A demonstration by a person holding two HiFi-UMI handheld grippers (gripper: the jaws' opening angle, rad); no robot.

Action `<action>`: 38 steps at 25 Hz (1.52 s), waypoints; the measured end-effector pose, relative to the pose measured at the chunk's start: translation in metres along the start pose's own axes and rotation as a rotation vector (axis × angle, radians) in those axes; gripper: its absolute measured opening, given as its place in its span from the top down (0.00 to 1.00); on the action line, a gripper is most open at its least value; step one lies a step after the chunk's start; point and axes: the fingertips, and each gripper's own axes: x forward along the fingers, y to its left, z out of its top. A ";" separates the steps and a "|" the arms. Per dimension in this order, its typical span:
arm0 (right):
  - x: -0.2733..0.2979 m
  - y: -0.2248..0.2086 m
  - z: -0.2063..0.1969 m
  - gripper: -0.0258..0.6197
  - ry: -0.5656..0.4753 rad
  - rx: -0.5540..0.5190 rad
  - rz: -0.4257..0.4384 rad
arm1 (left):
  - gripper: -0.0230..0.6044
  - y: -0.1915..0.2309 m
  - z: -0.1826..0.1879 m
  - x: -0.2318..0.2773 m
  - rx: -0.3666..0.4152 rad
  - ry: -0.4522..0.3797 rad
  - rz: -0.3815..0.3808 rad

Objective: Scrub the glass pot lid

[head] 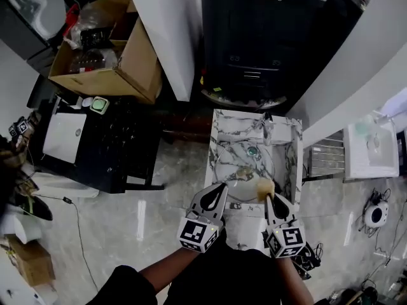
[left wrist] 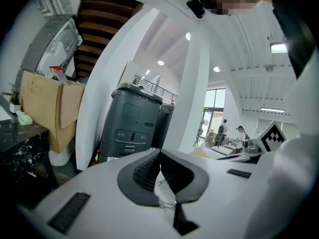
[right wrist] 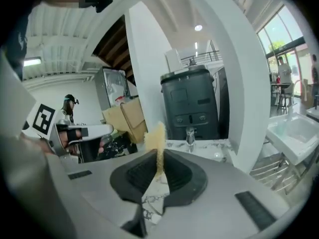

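Observation:
The glass pot lid (head: 245, 169) lies tilted in the marble sink (head: 220, 124) in the head view. My left gripper (head: 220, 188) is shut on the lid's near rim. In the left gripper view its jaws (left wrist: 160, 153) are pressed together, with a sliver of clear glass (left wrist: 166, 195) below them. My right gripper (head: 267, 197) is shut on a yellow sponge (head: 265, 187) at the lid's right edge. The sponge (right wrist: 155, 133) sticks up from between the closed jaws of the right gripper (right wrist: 159, 156).
A faucet (head: 267, 121) stands at the sink's back. A dark grey machine (head: 261, 37) sits behind the sink, next to a white pillar (head: 168, 30). A cardboard box (head: 105, 49) and black table (head: 108, 148) are left. A white basin (head: 372, 148) is right.

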 end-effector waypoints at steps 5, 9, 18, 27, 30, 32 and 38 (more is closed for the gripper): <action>-0.099 0.002 0.021 0.87 -0.122 -0.065 0.016 | 0.94 -0.093 0.001 -0.045 0.020 -0.047 -0.019; -0.178 0.007 0.007 0.87 -0.188 -0.085 0.032 | 0.94 -0.173 -0.010 -0.084 0.055 -0.061 -0.015; -0.310 0.050 -0.035 0.87 -0.186 -0.058 0.055 | 0.94 -0.301 -0.022 -0.185 0.131 -0.104 0.065; -0.351 0.077 -0.007 0.87 -0.313 -0.112 0.023 | 0.94 -0.315 -0.019 -0.209 0.153 -0.135 0.024; -0.355 0.084 -0.004 0.87 -0.331 -0.143 0.008 | 0.94 -0.309 -0.011 -0.218 0.169 -0.166 0.032; -0.355 0.087 -0.007 0.87 -0.328 -0.143 0.011 | 0.94 -0.306 -0.006 -0.221 0.183 -0.180 0.044; -0.358 0.092 -0.010 0.87 -0.307 -0.187 0.038 | 0.94 -0.312 -0.014 -0.223 0.178 -0.150 0.028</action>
